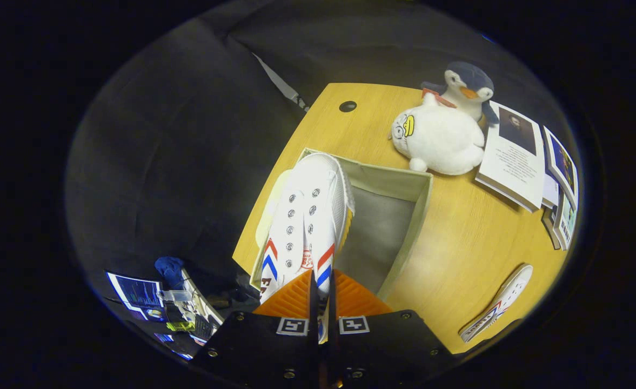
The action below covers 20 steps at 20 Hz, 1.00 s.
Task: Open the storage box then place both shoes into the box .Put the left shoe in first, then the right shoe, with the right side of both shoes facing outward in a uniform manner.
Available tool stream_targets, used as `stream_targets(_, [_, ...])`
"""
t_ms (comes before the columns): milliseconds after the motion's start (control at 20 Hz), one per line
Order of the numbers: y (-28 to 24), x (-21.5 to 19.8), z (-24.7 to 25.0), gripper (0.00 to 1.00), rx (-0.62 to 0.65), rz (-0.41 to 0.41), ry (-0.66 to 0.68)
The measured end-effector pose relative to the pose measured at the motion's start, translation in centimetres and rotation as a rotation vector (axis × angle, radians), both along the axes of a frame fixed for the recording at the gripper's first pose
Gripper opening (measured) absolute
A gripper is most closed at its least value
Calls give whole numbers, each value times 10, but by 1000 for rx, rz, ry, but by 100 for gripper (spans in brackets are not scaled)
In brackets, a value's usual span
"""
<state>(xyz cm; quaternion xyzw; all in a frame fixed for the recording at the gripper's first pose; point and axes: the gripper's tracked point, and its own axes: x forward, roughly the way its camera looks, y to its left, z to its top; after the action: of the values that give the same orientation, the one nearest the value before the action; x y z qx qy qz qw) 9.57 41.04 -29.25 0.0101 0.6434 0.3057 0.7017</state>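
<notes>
My gripper (322, 289) is shut on the heel end of a white shoe (307, 216) with red and blue chevron stripes. The shoe hangs toe-forward above the left part of an open beige fabric storage box (412, 216) standing on a wooden table (474, 243). The box's grey inside floor shows to the right of the shoe. A second white shoe (499, 308) with the same stripes lies on its side on the table, to the right of my fingers near the table's edge.
Beyond the box sit a white plush toy (439, 140) and a penguin plush (469, 86). Books (515, 156) and booklets (563, 200) lie at the far right. A round cable hole (347, 106) is in the tabletop. Left of the table, lower down, a screen and clutter (158, 300) stand.
</notes>
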Motion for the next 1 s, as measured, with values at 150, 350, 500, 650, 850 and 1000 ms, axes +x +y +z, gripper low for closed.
stream_targets(150, [10, 2, -12, 7, -22, 2, 12])
stream_targets(350, [24, 3, -30, 29, -7, -2, 44])
stream_targets(500, [9, 19, -16, 99, -22, 9, -29])
stream_targets(650, [0, 18, 4, 97, 7, -11, -27])
stream_targets(850, [-27, 26, 25, 97, 28, -49, -56])
stream_targets(1000, [-51, 27, 39, 97, 44, -87, -63])
